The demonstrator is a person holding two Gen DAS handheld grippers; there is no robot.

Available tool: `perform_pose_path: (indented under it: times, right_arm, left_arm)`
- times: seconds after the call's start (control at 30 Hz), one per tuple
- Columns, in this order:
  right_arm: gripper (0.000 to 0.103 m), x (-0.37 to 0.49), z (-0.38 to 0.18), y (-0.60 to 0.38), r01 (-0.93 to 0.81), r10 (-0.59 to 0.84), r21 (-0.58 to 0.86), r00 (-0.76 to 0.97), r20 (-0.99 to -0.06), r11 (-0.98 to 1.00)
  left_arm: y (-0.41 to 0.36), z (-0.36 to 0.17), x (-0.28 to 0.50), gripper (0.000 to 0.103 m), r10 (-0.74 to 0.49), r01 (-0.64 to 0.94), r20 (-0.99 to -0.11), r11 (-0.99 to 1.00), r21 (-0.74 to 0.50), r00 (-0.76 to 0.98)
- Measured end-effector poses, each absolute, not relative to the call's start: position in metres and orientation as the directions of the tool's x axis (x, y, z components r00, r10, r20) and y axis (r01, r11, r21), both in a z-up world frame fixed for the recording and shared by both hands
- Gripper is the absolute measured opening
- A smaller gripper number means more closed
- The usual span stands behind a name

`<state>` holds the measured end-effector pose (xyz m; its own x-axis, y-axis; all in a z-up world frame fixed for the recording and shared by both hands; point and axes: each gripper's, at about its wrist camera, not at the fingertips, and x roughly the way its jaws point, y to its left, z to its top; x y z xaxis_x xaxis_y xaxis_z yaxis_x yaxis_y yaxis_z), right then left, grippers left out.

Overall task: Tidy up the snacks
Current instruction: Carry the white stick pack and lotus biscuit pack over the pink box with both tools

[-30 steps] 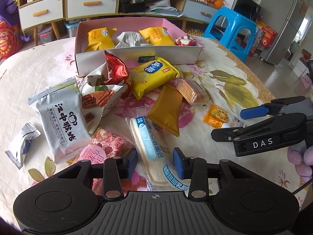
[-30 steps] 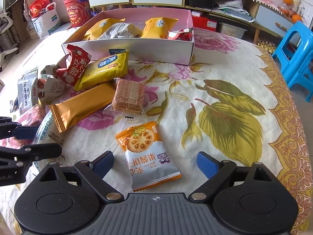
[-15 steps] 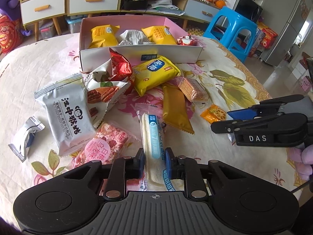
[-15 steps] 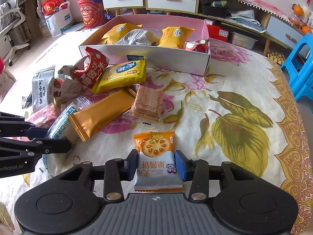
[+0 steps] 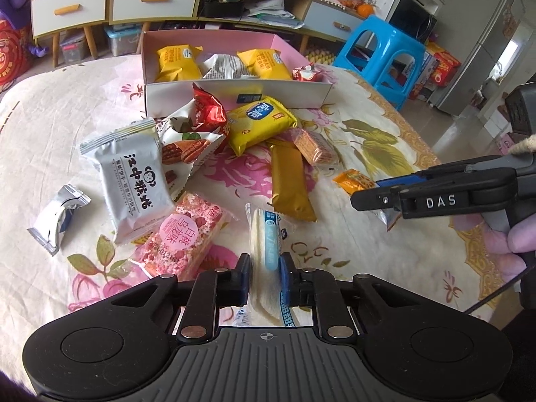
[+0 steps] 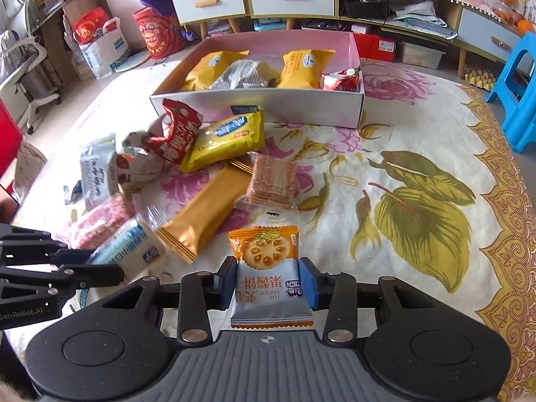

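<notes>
Pinching a pale cake packet with a blue label (image 5: 264, 251) by its long sides, the left gripper (image 5: 264, 276) has its jaws drawn almost together, the packet's far end over the flowered tablecloth (image 5: 368, 261). The right gripper (image 6: 269, 281) clamps an orange jam biscuit pack (image 6: 266, 268), pads pressed to both edges. Other snacks lie loose between them and the pink box (image 6: 284, 105), which holds several.
</notes>
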<state>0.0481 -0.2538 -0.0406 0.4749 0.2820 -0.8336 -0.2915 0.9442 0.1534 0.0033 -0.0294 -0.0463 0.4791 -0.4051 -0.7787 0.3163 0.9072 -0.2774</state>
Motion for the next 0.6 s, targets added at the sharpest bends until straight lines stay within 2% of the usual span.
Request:
perform_pose_path:
  times: [0.6]
  right_arm:
    - [0.032, 0.048, -0.012, -0.262, -0.262, 0.362, 0.261, 0.504, -0.784, 0.929]
  left_arm:
    - [-0.025, -0.017, -0.004, 0.015, -0.460, 0.331, -0.724, 0.885, -0.327, 0.515]
